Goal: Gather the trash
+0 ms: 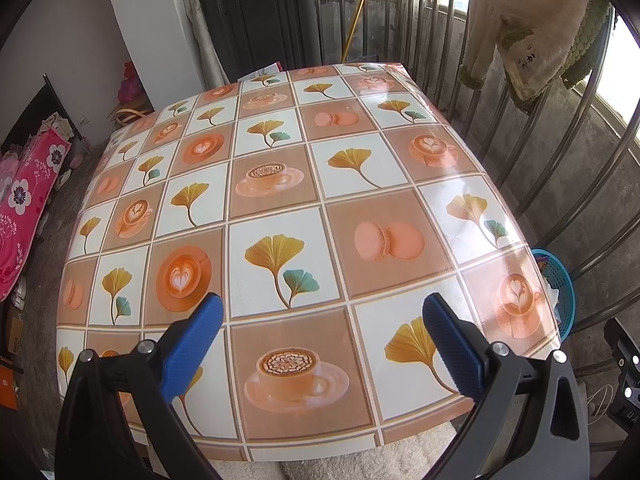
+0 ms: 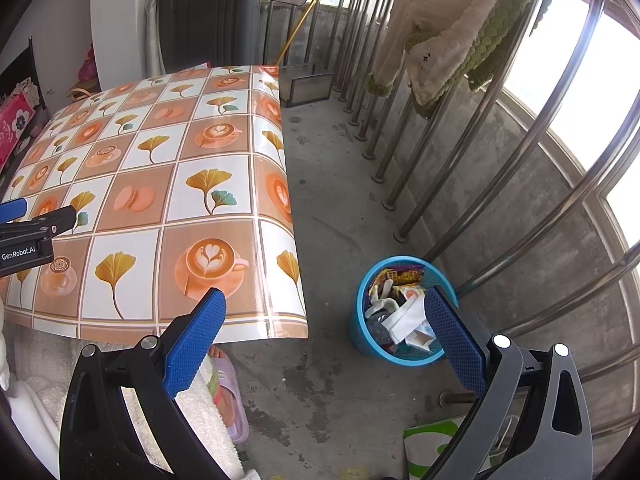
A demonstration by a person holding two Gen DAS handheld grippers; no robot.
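Our right gripper [image 2: 324,308] and left gripper [image 1: 320,312] both stand apart, holding nothing. The trash [image 2: 400,312] fills the blue basket [image 2: 362,332] beside the tabletop [image 1: 280,184] right edge; we judge collecting finished.

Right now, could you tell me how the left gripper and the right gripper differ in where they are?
The left gripper hangs over the patterned table; the right gripper is off its edge, above concrete floor beside the blue trash basket, which holds wrappers. Both are open and empty.
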